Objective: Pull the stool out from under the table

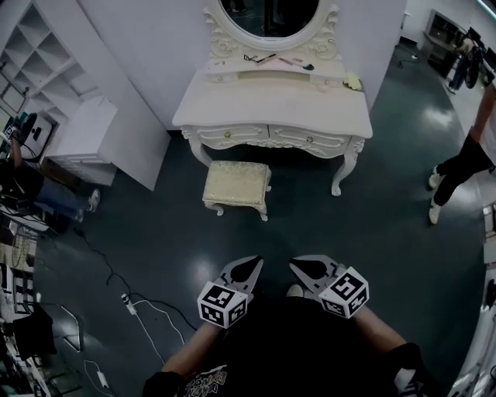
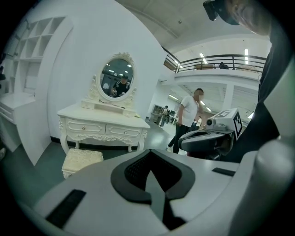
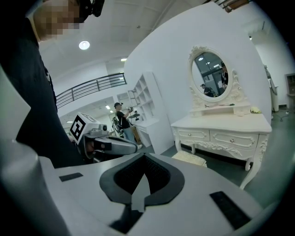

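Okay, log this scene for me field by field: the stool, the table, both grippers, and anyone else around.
stool: cream cushioned stool, standing in front of the table's left half
table: white dressing table with an oval mirror
left side: left gripper, jaws together, empty, well short of the stool
right side: right gripper, jaws together, empty, beside the left one
others: standing person at the right edge; second person at the left edge

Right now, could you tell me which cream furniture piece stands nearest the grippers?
The cushioned stool, before the dressing table; table and shelf unit stand farther off.
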`<state>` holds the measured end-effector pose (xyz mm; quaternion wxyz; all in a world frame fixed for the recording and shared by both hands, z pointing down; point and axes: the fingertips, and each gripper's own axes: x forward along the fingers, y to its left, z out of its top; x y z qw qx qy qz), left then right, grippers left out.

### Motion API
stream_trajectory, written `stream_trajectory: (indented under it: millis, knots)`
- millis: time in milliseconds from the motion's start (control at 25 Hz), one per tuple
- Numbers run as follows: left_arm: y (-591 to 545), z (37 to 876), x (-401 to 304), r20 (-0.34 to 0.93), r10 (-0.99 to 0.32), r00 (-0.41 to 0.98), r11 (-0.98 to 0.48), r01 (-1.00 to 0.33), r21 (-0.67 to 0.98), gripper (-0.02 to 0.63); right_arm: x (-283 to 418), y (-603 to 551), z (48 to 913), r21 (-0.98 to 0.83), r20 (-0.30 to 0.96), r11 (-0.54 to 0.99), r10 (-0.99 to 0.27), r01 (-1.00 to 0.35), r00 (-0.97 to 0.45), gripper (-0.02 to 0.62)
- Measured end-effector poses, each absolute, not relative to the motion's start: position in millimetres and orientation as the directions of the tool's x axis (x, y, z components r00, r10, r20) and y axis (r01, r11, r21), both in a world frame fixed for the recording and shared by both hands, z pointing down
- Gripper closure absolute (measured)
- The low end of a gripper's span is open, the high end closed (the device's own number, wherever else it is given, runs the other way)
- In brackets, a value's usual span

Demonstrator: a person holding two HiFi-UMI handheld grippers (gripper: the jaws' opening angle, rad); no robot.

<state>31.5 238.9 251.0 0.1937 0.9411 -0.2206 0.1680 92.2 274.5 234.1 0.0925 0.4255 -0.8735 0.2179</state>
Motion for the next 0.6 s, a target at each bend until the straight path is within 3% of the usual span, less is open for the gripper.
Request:
stream_trajectory:
  millis: [600]
  knots:
    - [243,250,11,0.399,-0.368,0.840,-0.825,-0.492,0.276,0.598,63,272,236,-0.307,0.345,0.587,-0.665,-0.749,-0.663,0.568]
